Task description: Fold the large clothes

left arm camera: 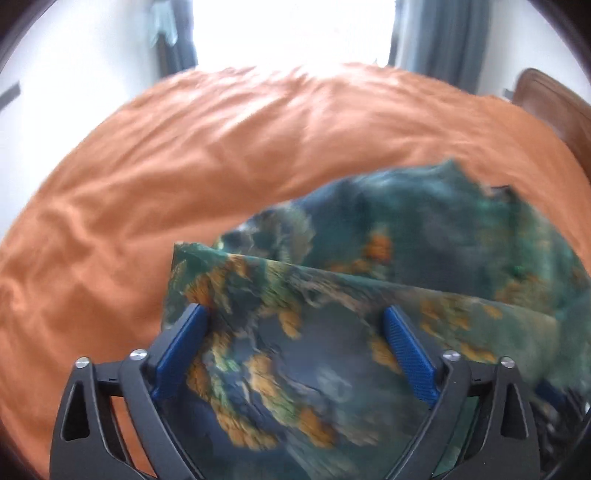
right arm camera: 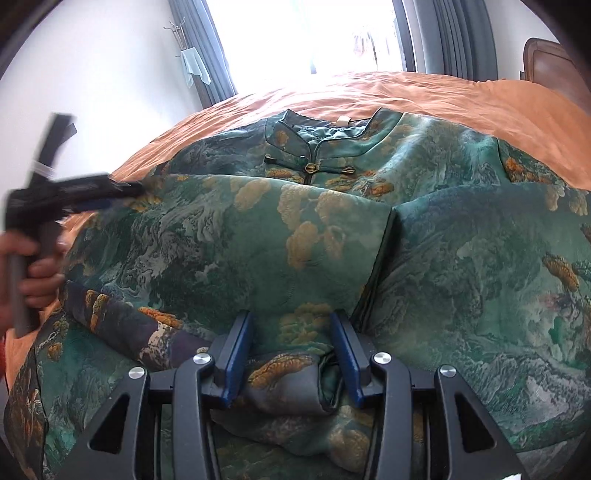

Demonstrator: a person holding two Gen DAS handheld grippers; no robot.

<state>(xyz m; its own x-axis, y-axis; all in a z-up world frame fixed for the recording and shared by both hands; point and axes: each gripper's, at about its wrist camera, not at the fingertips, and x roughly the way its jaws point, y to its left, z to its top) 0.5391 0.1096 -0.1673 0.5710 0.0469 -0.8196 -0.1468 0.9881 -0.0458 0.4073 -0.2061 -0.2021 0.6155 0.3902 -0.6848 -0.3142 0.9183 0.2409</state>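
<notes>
A large green padded jacket (right arm camera: pixel 229 229) with an orange and grey landscape print lies face up on an orange bed (right arm camera: pixel 461 96), collar (right arm camera: pixel 314 136) at the far side. One sleeve is folded across its chest. My right gripper (right arm camera: pixel 291 317) stands open over the sleeve's cuff end, jaws apart, fabric bunched between them. My left gripper (left arm camera: pixel 295 312) is open above a folded edge of the jacket (left arm camera: pixel 332 280); the view is blurred. It also shows in the right wrist view (right arm camera: pixel 125 194) at the jacket's left shoulder, held by a hand.
The orange bedspread (left arm camera: pixel 184 155) stretches to the left and far side. A bright window with grey curtains (right arm camera: pixel 443 33) is behind the bed. A brown headboard (right arm camera: pixel 550 70) stands at the right. A coat rack with a pale cloth (right arm camera: pixel 194 66) hangs on the wall.
</notes>
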